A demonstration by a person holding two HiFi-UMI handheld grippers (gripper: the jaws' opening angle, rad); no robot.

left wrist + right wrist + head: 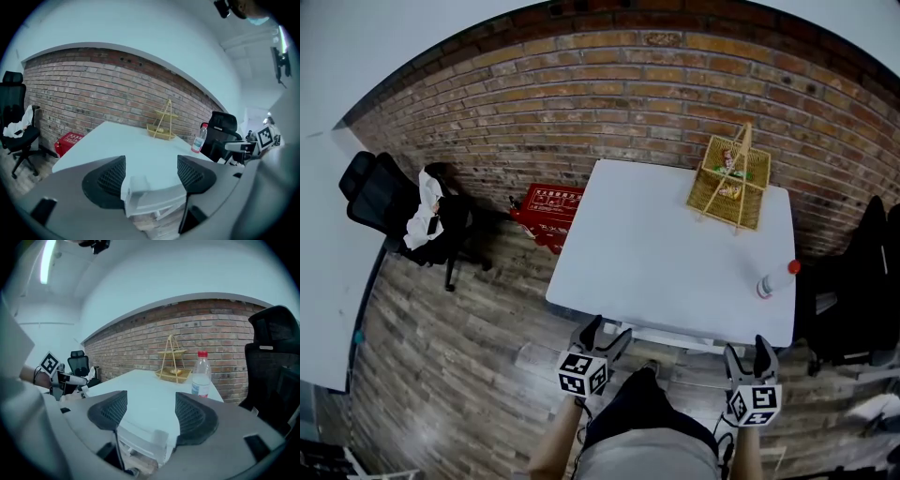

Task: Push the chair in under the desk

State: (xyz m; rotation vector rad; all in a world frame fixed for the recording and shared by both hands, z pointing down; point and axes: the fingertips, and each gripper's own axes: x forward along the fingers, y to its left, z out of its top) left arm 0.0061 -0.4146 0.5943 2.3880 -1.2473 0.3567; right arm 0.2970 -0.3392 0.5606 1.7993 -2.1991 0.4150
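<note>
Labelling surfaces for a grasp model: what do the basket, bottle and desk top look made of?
Basket: woven wicker or bamboo, yellowish, open weave showing. Bottle: likely clear plastic, see-through body, red cap. Desk top: smooth matte white, probably laminate; its core is hidden.

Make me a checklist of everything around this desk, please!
Surface: white desk, mostly bare.
Job's things: one black chair stands far off to the left by the wall. A second black chair stands beside the desk's right edge. Neither is under the desk, and which one is meant cannot be told.
Clutter: wicker basket and plastic bottle on the desk. A white cloth lies on the left chair.
Grippers: left gripper and right gripper are at the desk's near edge, jaws apart and holding nothing.
Cables: a thin dark cord seems to hang under the right gripper.
Surroundings: brick wall, wood floor, red crate.
</note>
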